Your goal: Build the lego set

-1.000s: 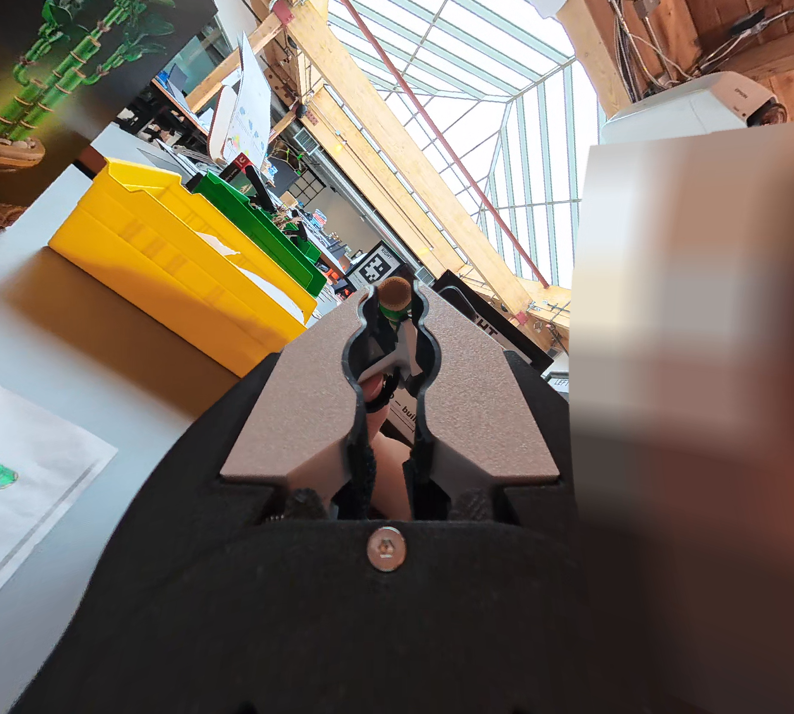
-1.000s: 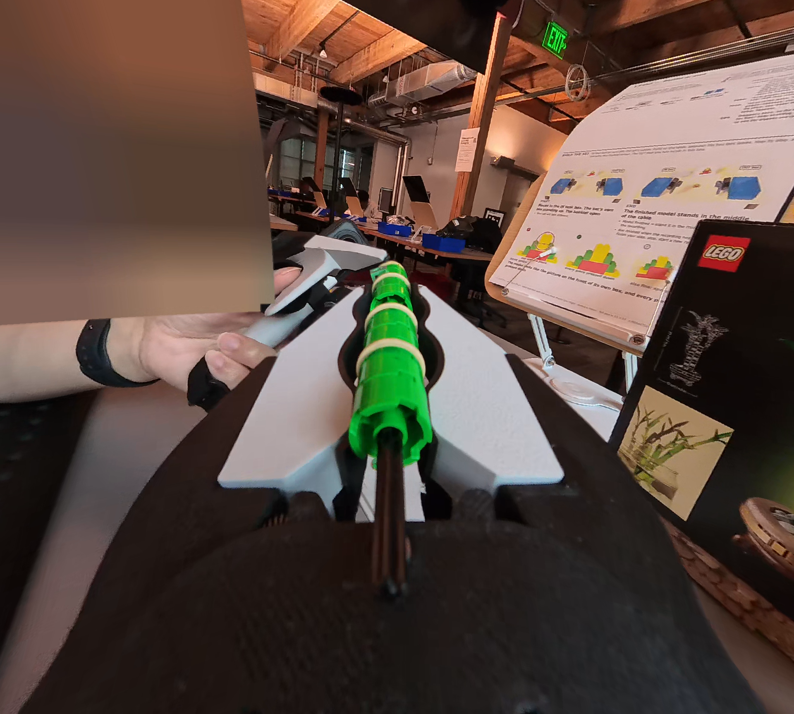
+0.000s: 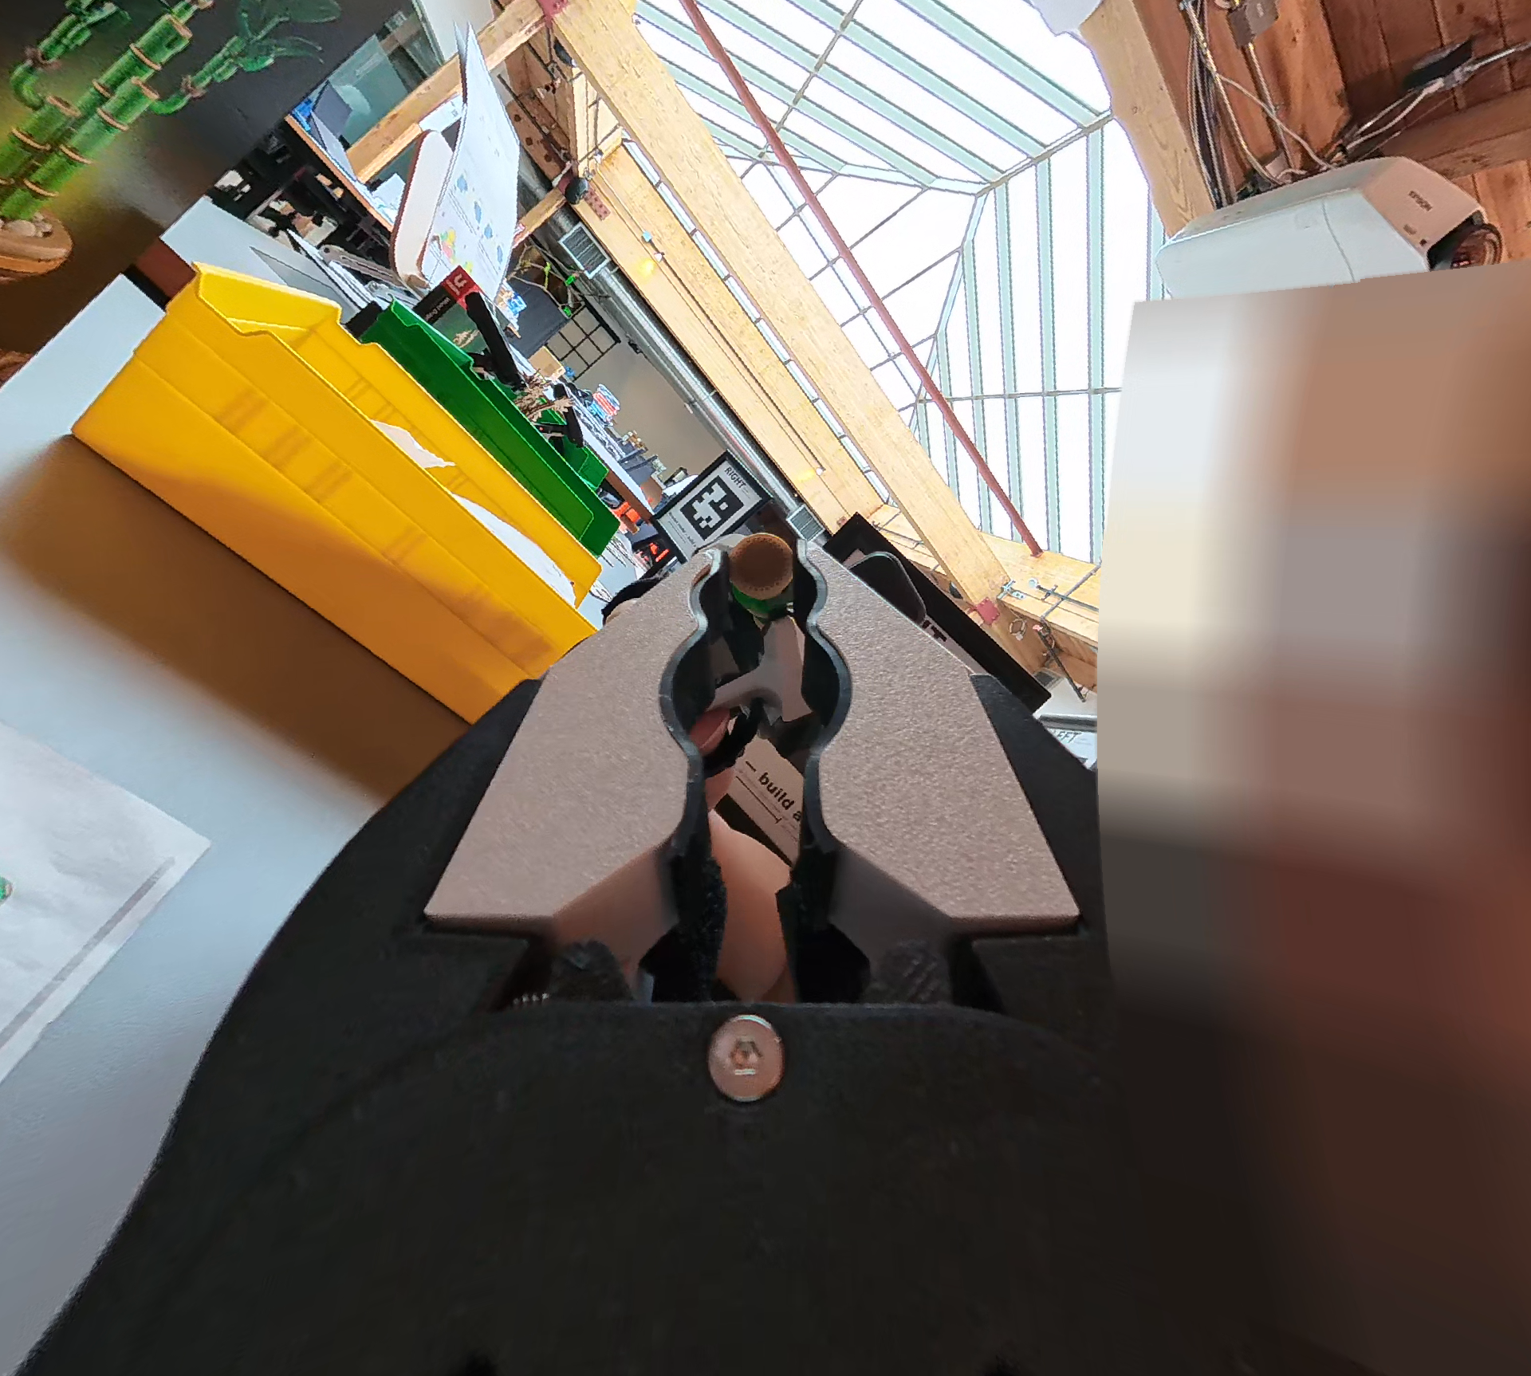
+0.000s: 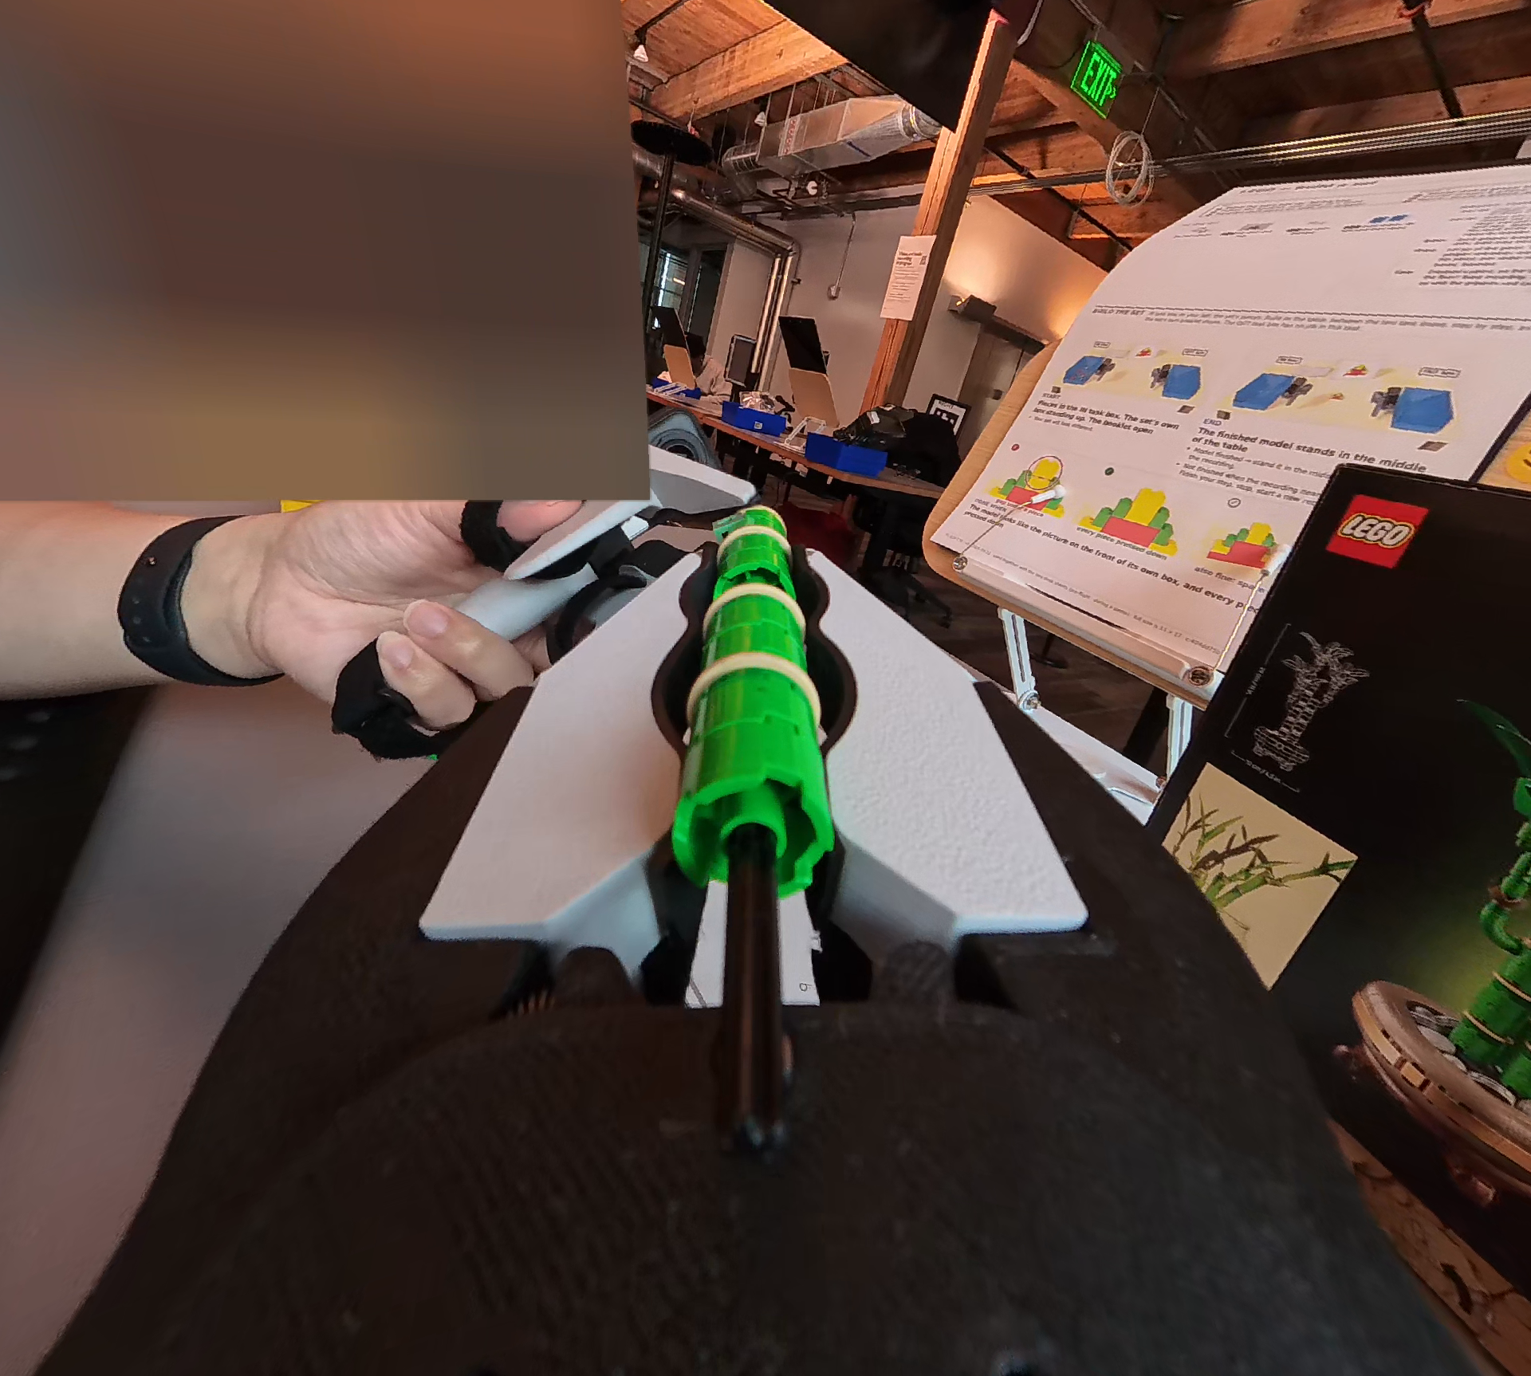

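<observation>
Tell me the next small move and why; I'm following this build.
Probably bring the two claws together and line up the pieces: the right claw grips a green stalk on a dark rod, while the left claw pinches a small tan-capped piece.

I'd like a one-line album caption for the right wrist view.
Right gripper clamps a green bamboo stalk on its dark axle, beside the set's box.

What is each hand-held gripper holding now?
Left hand-held gripper: closed on a small tan-capped piece.
Right hand-held gripper: closed on the green bamboo stalk.
</observation>
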Demonstrator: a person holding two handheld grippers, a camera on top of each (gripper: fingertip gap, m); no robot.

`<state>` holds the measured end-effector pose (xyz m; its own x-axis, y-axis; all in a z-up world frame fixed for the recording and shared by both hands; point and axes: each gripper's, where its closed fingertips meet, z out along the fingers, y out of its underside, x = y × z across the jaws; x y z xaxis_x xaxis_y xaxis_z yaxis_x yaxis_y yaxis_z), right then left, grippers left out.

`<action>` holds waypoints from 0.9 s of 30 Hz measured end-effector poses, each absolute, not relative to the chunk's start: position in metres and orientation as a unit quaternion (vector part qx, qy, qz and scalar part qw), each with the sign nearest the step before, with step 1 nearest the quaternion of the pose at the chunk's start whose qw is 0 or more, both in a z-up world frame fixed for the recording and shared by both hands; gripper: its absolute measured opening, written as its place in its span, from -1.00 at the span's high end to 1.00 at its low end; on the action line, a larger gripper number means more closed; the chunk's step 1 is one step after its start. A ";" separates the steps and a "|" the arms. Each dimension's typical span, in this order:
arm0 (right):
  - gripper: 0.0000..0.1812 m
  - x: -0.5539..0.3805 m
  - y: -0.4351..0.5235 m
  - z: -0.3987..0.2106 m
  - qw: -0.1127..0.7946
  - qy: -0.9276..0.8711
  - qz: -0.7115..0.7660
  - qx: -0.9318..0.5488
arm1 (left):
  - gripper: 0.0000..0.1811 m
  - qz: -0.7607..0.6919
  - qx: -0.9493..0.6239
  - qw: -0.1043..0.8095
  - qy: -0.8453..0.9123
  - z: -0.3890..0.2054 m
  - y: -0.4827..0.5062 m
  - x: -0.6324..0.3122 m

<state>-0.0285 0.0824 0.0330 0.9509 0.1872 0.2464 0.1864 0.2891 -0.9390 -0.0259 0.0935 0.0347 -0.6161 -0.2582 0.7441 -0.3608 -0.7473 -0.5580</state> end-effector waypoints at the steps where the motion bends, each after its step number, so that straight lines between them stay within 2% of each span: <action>1: 0.82 -0.028 0.083 0.032 0.785 -0.157 -0.003 -0.599 | 0.88 0.824 0.439 0.027 -0.356 0.034 0.094 -0.025; 13: 0.82 -0.026 0.087 0.026 0.780 -0.149 -0.041 -0.607 | 0.88 0.812 0.456 -0.011 -0.365 0.028 0.097 -0.023; 27: 0.83 -0.025 0.087 0.027 0.785 -0.142 -0.061 -0.600 | 0.88 0.813 0.459 -0.014 -0.359 0.029 0.096 -0.021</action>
<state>-0.0248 0.0866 0.0268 0.9521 0.0747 0.2964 0.2666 0.2716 -0.9247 -0.0214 0.0960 0.0288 -0.5787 -0.3526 0.7354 -0.3058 -0.7421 -0.5965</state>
